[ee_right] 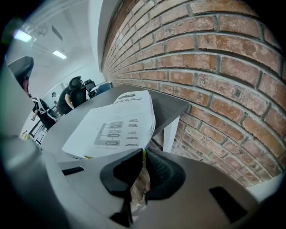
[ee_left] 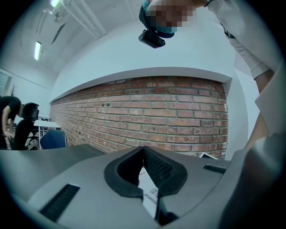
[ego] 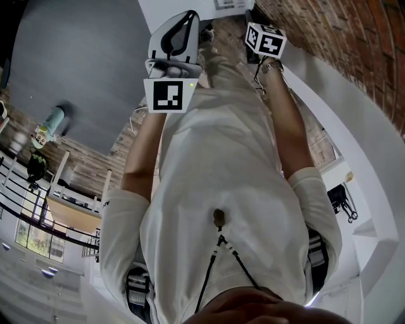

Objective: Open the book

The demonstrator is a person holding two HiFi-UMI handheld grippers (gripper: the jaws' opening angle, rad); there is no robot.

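The book (ee_right: 114, 127) lies on a grey table (ee_right: 172, 107) by a brick wall, with a printed page and a diagram facing up. My right gripper (ee_right: 143, 153) points down at its near corner. The jaws are closed on a thin yellow-green sliver seen edge-on, which looks like the book's cover. My left gripper (ee_left: 143, 150) is held level towards the wall, its jaw tips touching with nothing between them. White paper (ee_left: 149, 190) shows below it. In the head view the left gripper (ego: 188, 18) reaches towards the white book (ego: 171, 9). The right gripper's marker cube (ego: 266, 39) is beside it.
A brick wall (ee_left: 156, 116) runs close behind the table, and a white table leg (ee_right: 169, 136) stands against it. People sit at desks (ee_right: 73, 96) far off. The person's white shirt (ego: 221, 177) fills the middle of the head view.
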